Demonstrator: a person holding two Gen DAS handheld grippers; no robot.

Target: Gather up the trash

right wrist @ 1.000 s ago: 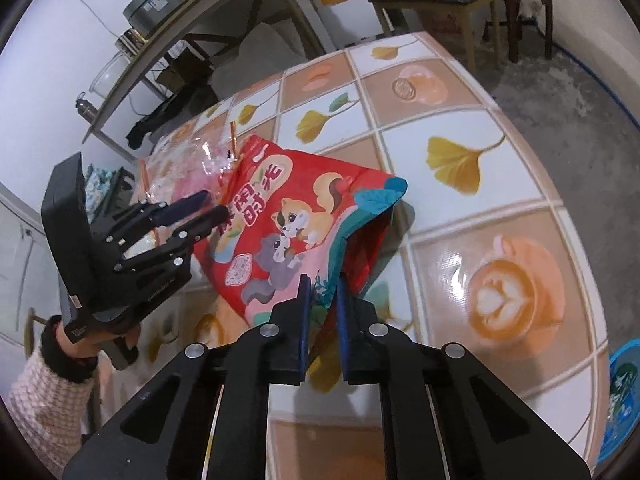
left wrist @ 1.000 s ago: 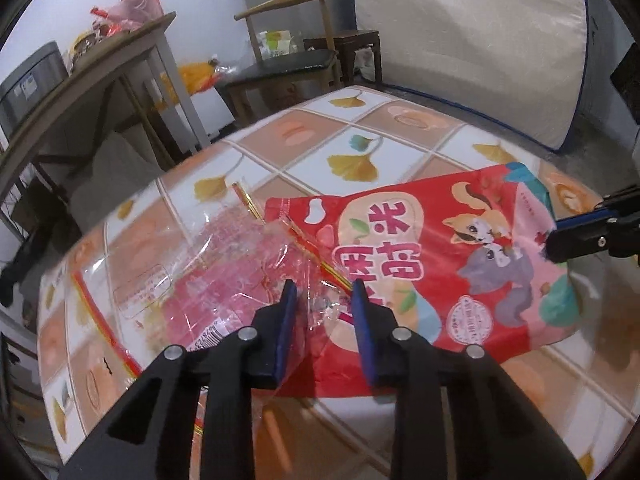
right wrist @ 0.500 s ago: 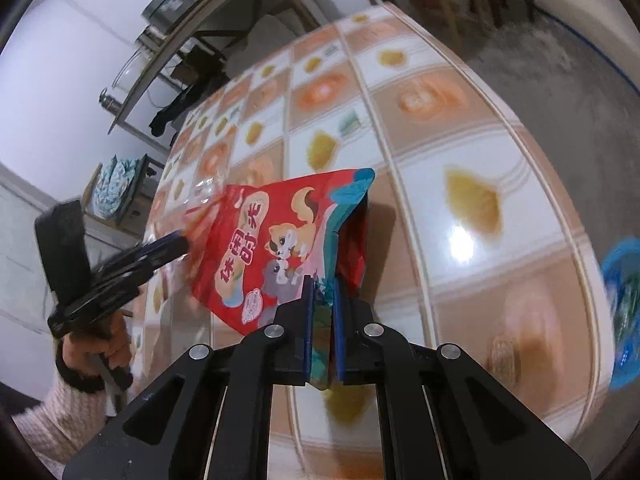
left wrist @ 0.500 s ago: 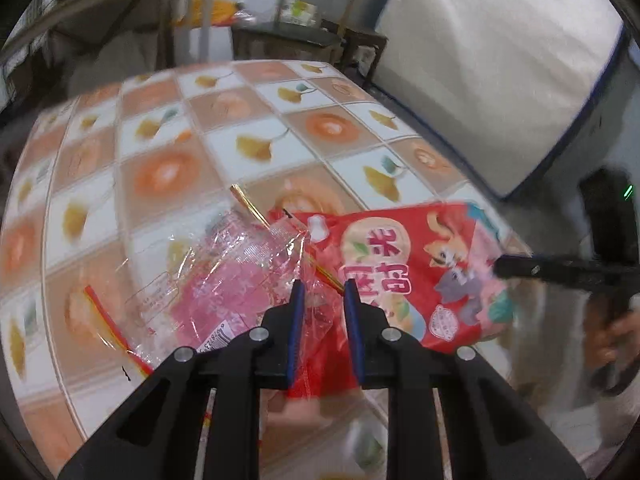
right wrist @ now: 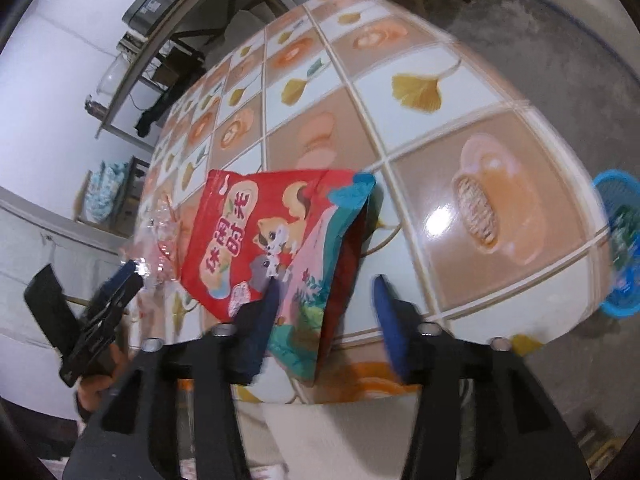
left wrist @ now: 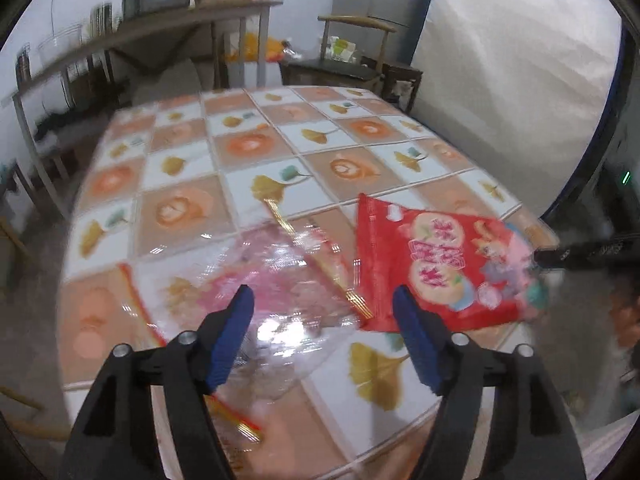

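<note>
A red snack bag [left wrist: 440, 268] with cartoon animals lies near the front edge of the tiled table [left wrist: 256, 148]. A clear pink plastic wrapper [left wrist: 272, 292] with red-gold strips lies to its left. My left gripper [left wrist: 322, 294] hovers over the wrapper with its jaws opening wide and the pads off the film. In the right wrist view the red snack bag [right wrist: 256, 236] has its lower corner between my right gripper [right wrist: 327, 282] fingers. Those jaws are opening too, the right pad well clear of it. A hand holds the left gripper [right wrist: 128, 276] at the far left.
A blue basket [right wrist: 616, 248] with something inside sits on the floor beyond the table's right edge. A wooden chair [left wrist: 352, 60] and a cluttered side table [left wrist: 160, 28] stand behind. A large white mattress [left wrist: 512, 72] leans at the back right.
Both grippers were shut, the left on the clear wrapper and the right on the red bag's corner; now both stand open. The bag and wrapper have shifted towards the table's front edge.
</note>
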